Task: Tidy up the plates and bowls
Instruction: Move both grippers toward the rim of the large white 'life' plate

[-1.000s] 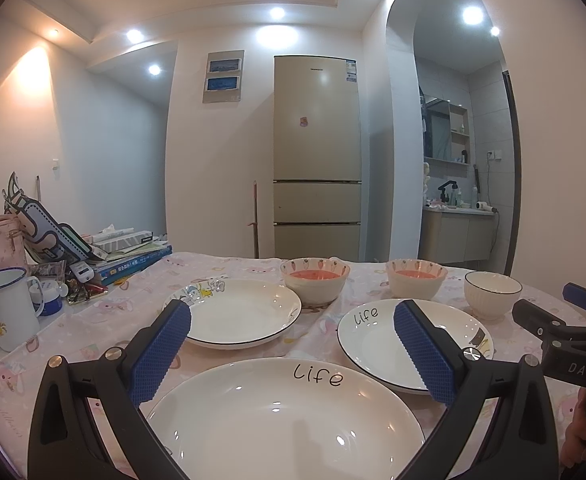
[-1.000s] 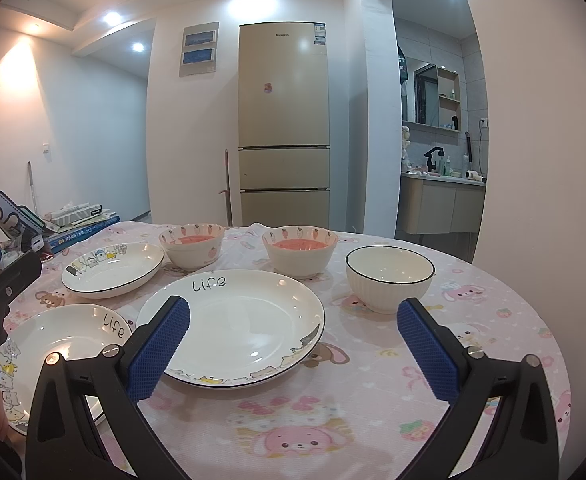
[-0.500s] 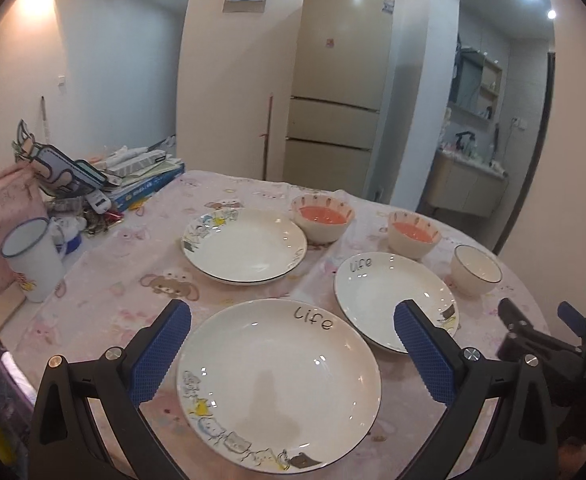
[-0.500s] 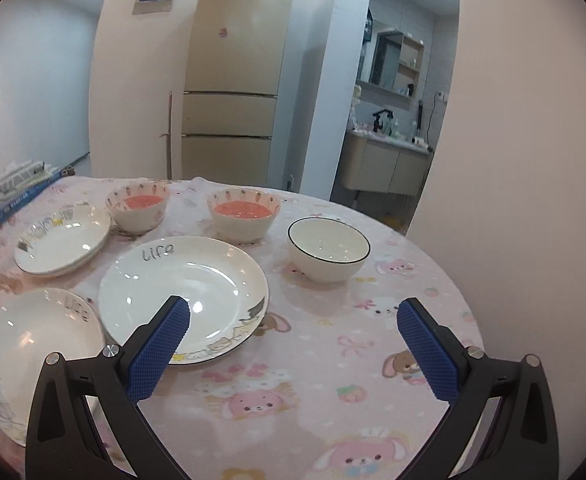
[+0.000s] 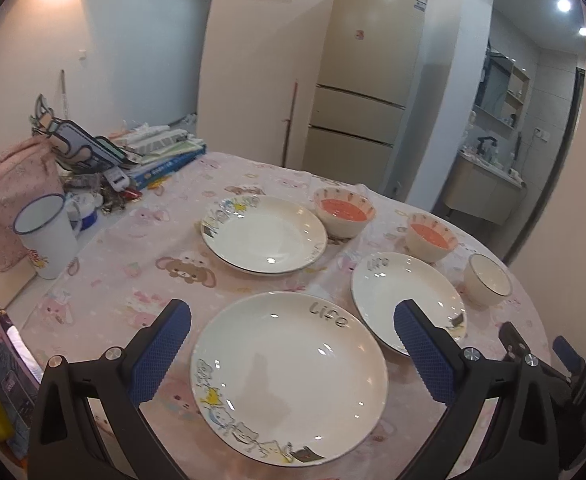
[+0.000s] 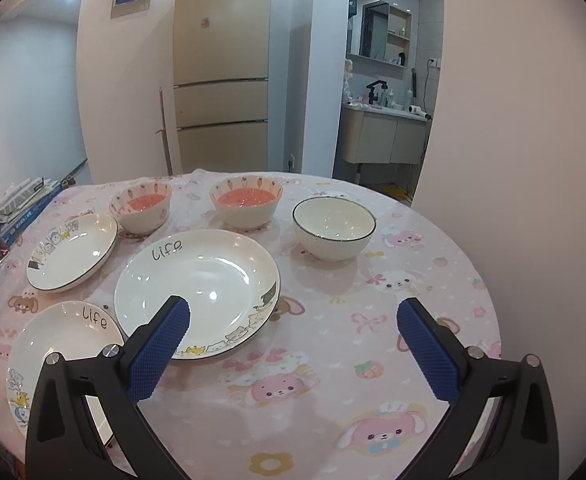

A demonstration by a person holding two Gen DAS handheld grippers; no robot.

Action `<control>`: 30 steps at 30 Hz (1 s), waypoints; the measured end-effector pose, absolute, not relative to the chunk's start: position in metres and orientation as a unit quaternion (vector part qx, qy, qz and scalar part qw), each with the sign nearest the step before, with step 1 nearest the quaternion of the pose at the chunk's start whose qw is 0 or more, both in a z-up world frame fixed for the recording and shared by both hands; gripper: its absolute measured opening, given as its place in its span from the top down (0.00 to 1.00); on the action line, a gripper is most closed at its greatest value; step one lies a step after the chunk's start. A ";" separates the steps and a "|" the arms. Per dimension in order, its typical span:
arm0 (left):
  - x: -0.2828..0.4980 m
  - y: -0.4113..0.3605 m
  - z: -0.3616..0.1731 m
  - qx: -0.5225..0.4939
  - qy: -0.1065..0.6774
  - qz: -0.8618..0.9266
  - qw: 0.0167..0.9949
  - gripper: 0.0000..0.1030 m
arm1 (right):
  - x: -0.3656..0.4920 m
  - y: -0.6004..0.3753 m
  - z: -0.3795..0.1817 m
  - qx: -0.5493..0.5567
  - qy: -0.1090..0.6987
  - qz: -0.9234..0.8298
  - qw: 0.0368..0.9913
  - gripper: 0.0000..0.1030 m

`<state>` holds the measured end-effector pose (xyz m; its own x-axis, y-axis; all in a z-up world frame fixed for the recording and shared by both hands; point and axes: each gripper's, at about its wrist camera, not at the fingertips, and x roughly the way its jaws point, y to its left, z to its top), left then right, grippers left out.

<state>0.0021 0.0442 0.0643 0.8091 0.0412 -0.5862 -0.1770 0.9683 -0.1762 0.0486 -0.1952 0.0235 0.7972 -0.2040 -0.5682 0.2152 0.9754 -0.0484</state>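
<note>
My left claw (image 5: 291, 354) hangs wide above the near "life" plate (image 5: 289, 376); my right claw (image 6: 293, 350) gapes over bare tabletop (image 6: 373, 320). Farther off sit two plates, then three bowls (image 6: 334, 227), two pink-lined.

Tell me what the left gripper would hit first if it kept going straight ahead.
Probably the nearest "Life" plate: the open left gripper points down at it with nothing between, though depth is hard to judge.
</note>
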 end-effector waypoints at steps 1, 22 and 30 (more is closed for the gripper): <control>0.002 0.047 0.064 -0.111 0.301 0.066 0.945 0.00 | 0.049 -0.195 0.022 0.008 0.298 -0.108 0.948 0.00; 0.004 0.102 0.057 -0.079 0.315 0.134 0.936 0.00 | 0.070 -0.144 0.029 0.017 0.350 -0.035 0.936 0.00; 0.014 0.102 0.053 -0.086 0.319 0.132 0.934 0.00 | 0.082 -0.129 0.044 0.024 0.340 -0.023 0.940 0.00</control>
